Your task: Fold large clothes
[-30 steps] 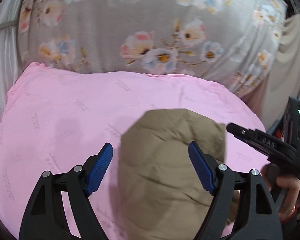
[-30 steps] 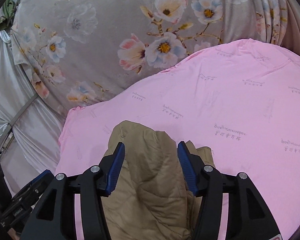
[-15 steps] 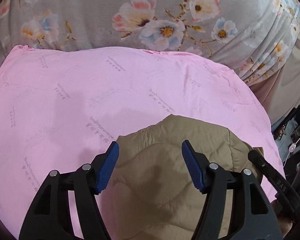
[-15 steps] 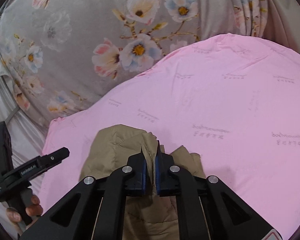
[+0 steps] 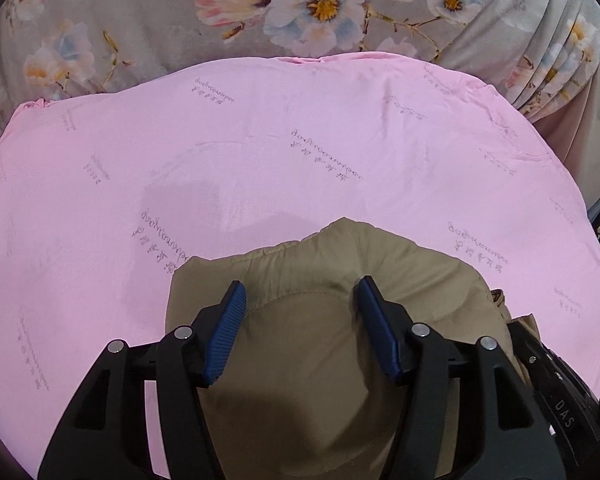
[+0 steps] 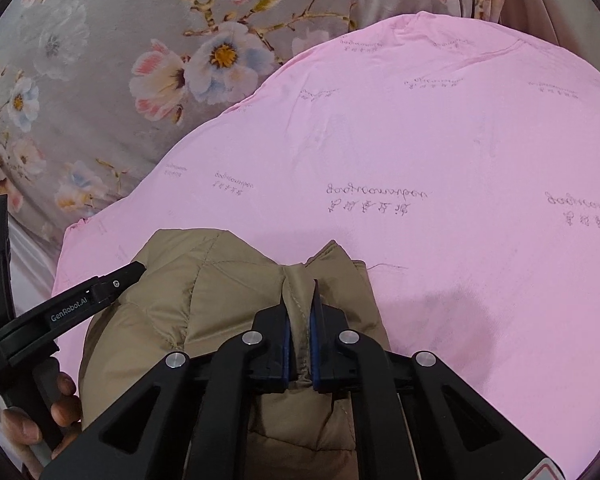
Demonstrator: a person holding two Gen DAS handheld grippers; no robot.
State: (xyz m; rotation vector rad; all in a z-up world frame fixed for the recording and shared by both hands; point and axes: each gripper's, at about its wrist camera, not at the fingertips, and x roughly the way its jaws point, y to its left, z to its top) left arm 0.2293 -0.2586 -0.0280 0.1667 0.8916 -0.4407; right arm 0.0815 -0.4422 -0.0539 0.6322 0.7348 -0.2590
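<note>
On the near side of the pink sheet [image 5: 300,152], close to its front edge, lay the tan quilted jacket [image 5: 320,340], bunched into a soft heap. Everything below is placed from that jacket.

Right gripper [image 6: 299,308]: jaws clenched on a raised fold of the jacket's fabric, near its middle ridge. Cloth showed pinched between the blue pads [image 6: 286,344].

Left gripper [image 5: 300,300]: jaws had just been closing but stood parted, straddling a padded hump of the jacket; the pads did not look to be pressing on it. No grip there yet, by my reading.

Step in hand, as I judged it: take a second hold so the garment could be lifted and spread. To do it well I needed the left jaws to close on a seam or hem, not on thick padding, which would likely slip. The two holds should sit apart on matching edges, so the jacket hangs flat and not twisted.

Room: beyond the jacket the sheet lay open and smooth, plenty for spreading. Left and right of the jacket the sheet was also bare. Past the sheet's far edge hung a grey floral cloth [image 5: 180,20], well apart from the jacket. The jacket sat close to the sheet's near edge, so I thought it best to work away from me, lest a sleeve slide off.
</note>
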